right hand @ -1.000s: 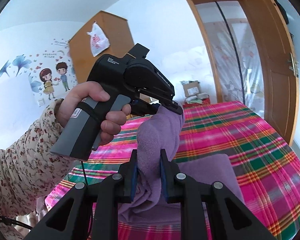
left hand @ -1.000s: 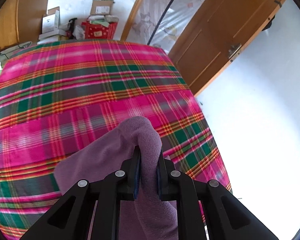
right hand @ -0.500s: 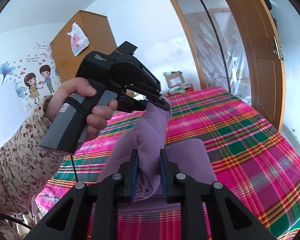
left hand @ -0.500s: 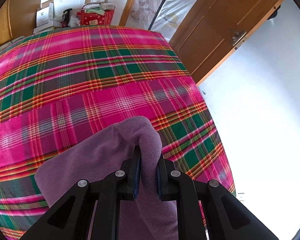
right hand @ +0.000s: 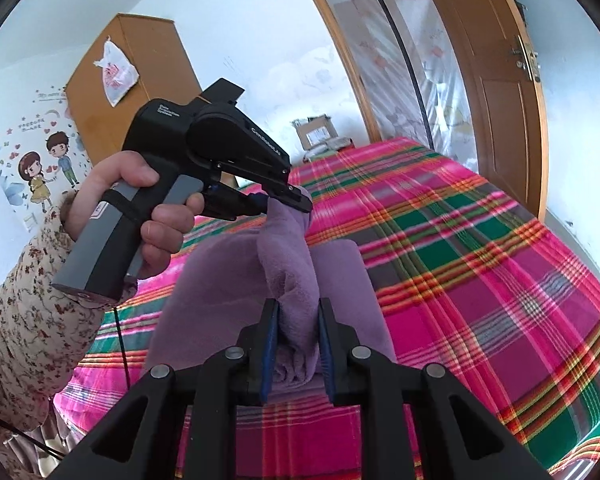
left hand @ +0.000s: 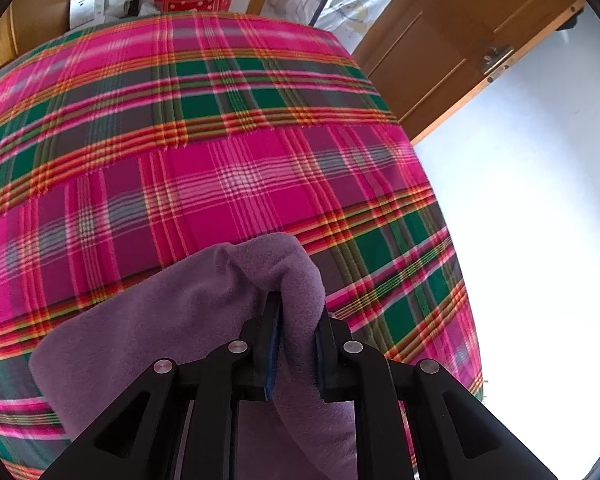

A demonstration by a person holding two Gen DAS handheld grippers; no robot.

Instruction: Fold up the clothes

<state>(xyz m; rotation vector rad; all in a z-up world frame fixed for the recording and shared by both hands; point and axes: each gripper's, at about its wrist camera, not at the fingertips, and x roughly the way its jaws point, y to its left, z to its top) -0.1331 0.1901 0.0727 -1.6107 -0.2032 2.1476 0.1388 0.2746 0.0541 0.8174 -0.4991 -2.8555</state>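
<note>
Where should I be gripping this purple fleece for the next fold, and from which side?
Keep to the bunched top edge of the purple fleece, from above. Both the left gripper and right gripper are shut on thick gathers there, so the cloth hangs evenly between them down onto the plaid bedspread.

- Garment (left hand: 188,312): plain muted purple, fleecy.
- Bed cover (left hand: 228,168): plaid; magenta w/ green, grey blocks, orange/yellow/white lines.
- Left gripper (left hand: 296,344) & right gripper (right hand: 298,348): black body, blue pads, silver screws.
- Left-gripper handle (right hand: 100,256): grey.
- Sleeve (right hand: 24,320): cream, small dark floral print.
- Door (right hand: 496,92), wardrobe (right hand: 148,64): orange-brown wood.
- Walls: white.
</note>
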